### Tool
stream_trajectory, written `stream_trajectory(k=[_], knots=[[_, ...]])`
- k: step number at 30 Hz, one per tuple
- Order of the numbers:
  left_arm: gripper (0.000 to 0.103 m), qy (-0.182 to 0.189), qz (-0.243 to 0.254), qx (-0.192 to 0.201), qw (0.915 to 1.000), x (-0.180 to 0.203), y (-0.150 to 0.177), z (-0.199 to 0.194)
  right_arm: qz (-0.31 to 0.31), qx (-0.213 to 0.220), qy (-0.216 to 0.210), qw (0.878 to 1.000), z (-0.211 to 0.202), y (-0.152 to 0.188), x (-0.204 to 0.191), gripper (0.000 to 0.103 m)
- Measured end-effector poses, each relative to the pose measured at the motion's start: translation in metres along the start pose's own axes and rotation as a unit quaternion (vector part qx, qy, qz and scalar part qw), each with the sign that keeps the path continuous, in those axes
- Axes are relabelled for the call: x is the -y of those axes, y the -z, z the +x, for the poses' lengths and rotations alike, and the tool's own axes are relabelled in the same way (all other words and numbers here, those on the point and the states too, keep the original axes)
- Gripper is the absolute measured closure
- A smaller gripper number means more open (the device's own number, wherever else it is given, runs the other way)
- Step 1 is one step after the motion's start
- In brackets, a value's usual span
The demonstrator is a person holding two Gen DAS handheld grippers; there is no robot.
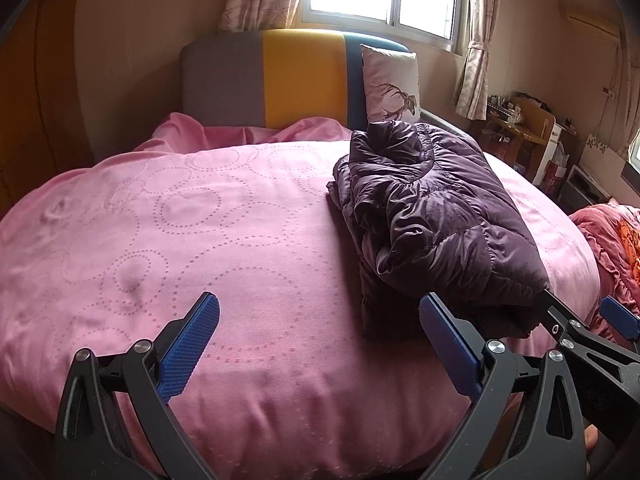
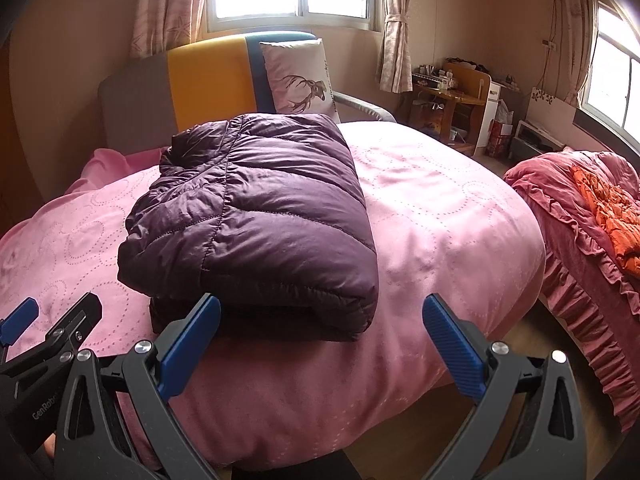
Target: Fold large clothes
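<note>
A dark purple quilted puffer jacket [image 1: 432,216] lies folded into a thick bundle on the pink bed cover [image 1: 180,220]. In the right wrist view the jacket [image 2: 256,208] sits left of centre, folded edge toward me. My left gripper [image 1: 320,320] is open and empty, hovering over the bed's near edge, left of the jacket. My right gripper [image 2: 322,320] is open and empty, just in front of the jacket's near edge. Each gripper shows at the edge of the other's view: the right gripper [image 1: 580,320] and the left gripper [image 2: 56,316].
A grey, yellow and blue headboard [image 1: 280,76] and a deer-print pillow [image 1: 394,84] stand at the far end. A second bed with red ruffled bedding [image 2: 580,216] is on the right. A wooden desk [image 2: 452,96] stands under the curtains. Floor shows between the beds.
</note>
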State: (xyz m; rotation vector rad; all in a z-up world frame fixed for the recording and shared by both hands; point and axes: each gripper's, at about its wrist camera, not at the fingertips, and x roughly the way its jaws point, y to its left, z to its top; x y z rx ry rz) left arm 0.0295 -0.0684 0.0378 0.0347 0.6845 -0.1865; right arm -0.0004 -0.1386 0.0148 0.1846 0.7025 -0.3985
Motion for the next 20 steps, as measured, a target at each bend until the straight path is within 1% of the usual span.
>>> stream_trajectory(k=[12, 16, 20], knots=[[0.004, -0.006, 0.009, 0.001, 0.9999, 0.005, 0.002, 0.003, -0.003, 0.0, 0.008, 1.0, 0.006, 0.0, 0.003, 0.002], [0.004, -0.002, 0.005, -0.005, 1.0, 0.005, 0.003, 0.007, 0.006, 0.002, 0.008, 1.0, 0.009, -0.002, 0.009, 0.002], [0.004, -0.009, 0.0, -0.002, 1.0, 0.004, 0.004, 0.008, 0.01, 0.003, 0.008, 1.0, 0.014, -0.007, 0.011, 0.002]])
